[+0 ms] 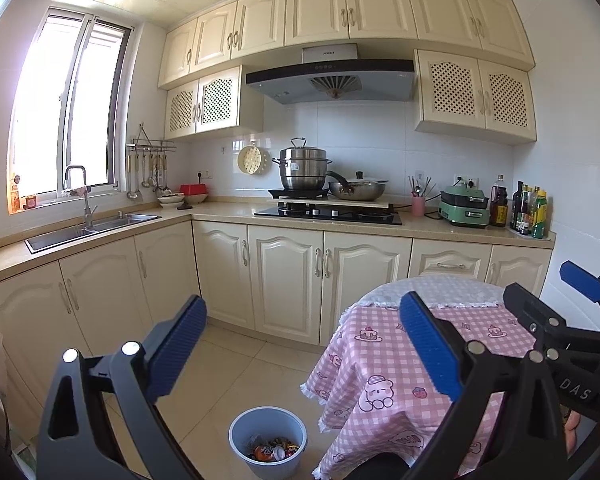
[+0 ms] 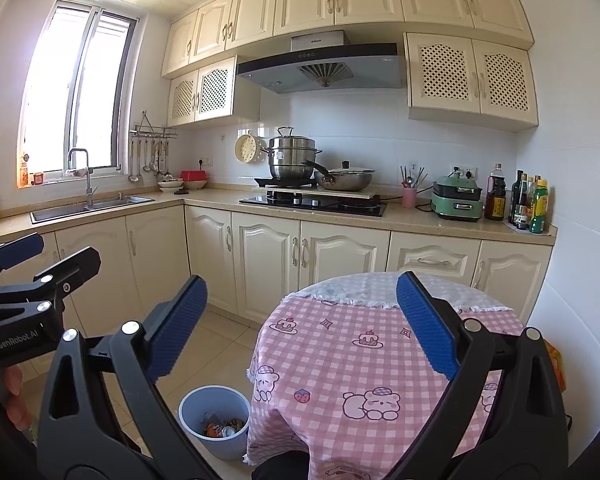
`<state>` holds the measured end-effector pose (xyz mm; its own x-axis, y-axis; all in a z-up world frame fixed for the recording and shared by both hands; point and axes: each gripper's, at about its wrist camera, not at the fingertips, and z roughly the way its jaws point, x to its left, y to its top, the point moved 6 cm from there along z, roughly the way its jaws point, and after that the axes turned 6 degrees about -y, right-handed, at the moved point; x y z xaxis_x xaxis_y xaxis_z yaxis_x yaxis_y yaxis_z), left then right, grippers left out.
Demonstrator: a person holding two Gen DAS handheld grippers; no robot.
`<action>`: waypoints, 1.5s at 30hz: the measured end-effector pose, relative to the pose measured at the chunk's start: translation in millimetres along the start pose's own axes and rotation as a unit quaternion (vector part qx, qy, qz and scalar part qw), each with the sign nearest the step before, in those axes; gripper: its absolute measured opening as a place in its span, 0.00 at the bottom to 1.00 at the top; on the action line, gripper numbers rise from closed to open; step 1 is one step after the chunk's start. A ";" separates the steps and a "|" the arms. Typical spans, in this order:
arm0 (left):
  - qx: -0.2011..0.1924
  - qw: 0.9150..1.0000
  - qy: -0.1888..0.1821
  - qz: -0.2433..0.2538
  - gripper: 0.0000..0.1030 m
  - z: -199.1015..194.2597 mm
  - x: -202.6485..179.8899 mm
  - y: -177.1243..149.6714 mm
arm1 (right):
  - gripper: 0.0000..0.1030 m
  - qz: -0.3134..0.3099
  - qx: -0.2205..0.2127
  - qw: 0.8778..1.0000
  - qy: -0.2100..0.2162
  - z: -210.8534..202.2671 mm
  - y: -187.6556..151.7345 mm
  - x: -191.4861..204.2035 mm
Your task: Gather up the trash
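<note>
A light blue bin [image 1: 268,420] stands on the tiled floor just left of a round table with a pink checked cloth [image 1: 380,364]. Colourful wrappers and a small can [image 1: 272,451] lie in its bottom. My left gripper [image 1: 304,344] hangs open above the bin and the table's left edge, with nothing between its blue pads. My right gripper [image 2: 300,328] is open over the table [image 2: 360,360] and holds nothing; the bin [image 2: 214,400] is below and to its left. Each gripper shows in the other's view, the right one [image 1: 536,280] and the left one [image 2: 70,248].
Cream base cabinets [image 1: 284,280] run in an L behind the table, with a sink [image 1: 92,228] at left and a hob with pots [image 1: 328,212] in the middle. Bottles [image 1: 528,212] stand at the counter's right end. An orange thing [image 2: 556,364] peeks past the table's right side.
</note>
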<state>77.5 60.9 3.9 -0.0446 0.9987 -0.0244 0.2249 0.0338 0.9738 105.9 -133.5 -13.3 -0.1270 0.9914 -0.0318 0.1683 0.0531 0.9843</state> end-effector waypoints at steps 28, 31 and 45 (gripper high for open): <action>0.007 1.000 -0.002 -0.003 0.92 0.5 2.0 -6.4 | 0.91 -0.002 0.008 1.000 -0.002 1.7 -8.0 3.5; 0.008 1.000 -0.002 -0.004 0.92 1.1 2.3 -6.2 | 0.91 -0.003 0.009 1.000 -0.003 1.6 -7.9 3.3; 0.010 1.000 -0.004 -0.005 0.92 2.3 3.0 -9.5 | 0.92 -0.003 0.012 1.000 -0.002 1.7 -10.3 2.6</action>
<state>77.4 63.7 -5.9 -0.0394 0.9986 -0.0352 0.2448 0.0438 0.9686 105.5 -131.3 -23.8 -0.1237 0.9916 -0.0389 0.1901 0.0622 0.9798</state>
